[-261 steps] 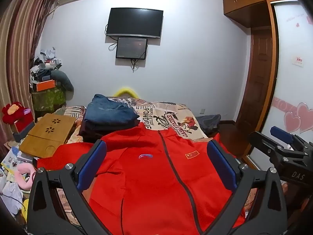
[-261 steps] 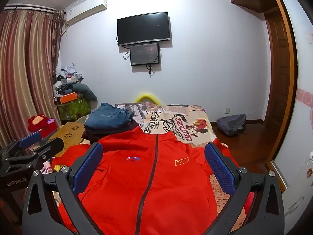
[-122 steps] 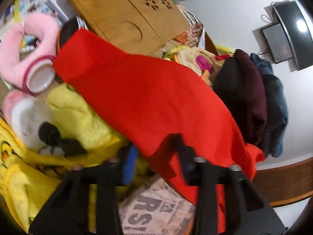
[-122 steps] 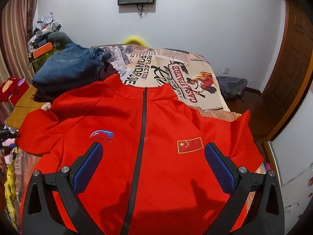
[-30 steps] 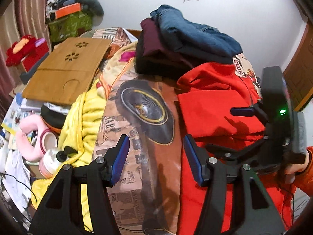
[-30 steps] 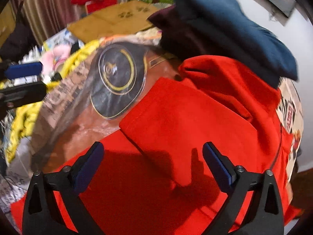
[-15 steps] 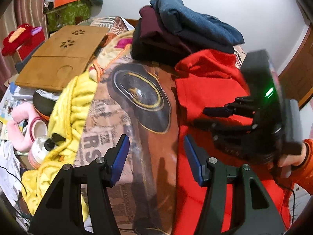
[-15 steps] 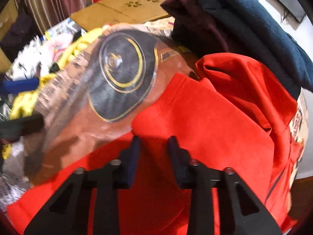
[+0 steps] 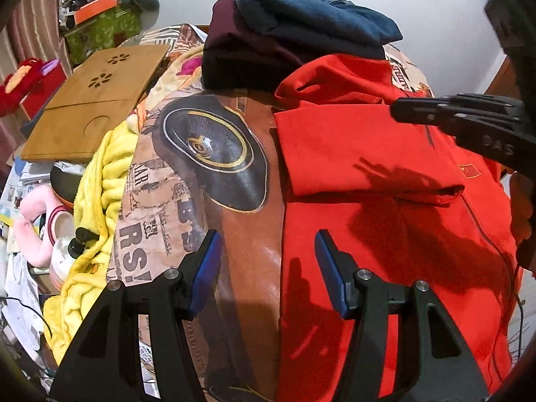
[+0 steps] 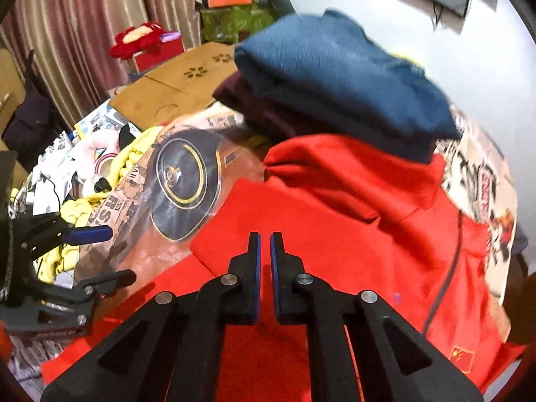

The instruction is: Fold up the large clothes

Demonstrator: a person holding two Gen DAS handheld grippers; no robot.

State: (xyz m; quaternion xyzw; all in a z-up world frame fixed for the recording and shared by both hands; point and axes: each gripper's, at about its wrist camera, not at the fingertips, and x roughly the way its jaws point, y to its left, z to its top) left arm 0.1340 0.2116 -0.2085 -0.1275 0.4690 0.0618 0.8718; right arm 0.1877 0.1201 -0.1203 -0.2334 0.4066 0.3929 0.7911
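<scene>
Left gripper [image 9: 266, 268] hovers with its jaws apart and nothing between them, straddling the jacket's [image 9: 385, 234] left edge: one pad over the bedspread [image 9: 187, 201], the other over red cloth. Right gripper [image 10: 264, 261] has its jaws drawn together; no cloth looks caught between the pads, though the narrow gap is hard to read. It hangs above the folded-in sleeve [image 9: 355, 147].

That jacket is the largest thing in view. It lies flat along the bed's right side, zip [image 10: 449, 261] up, long axis running away from both grippers toward the collar by the far end. The sleeve lies as a flat panel across the chest, its outer edge in line with the body's left edge. The left gripper is nearer that edge, the right nearer the zip and the side not yet folded, so I judge the next fold falls to the right hand's side.

Beyond the collar sits a stack of folded clothes [image 9: 301, 30], touching the jacket's shoulder. A yellow blanket [image 9: 97, 194] drapes off the bed's left edge. Past it are a wooden tray [image 9: 93, 100], floor clutter, curtains [image 10: 83, 33] and a white wall [image 9: 435, 6].
</scene>
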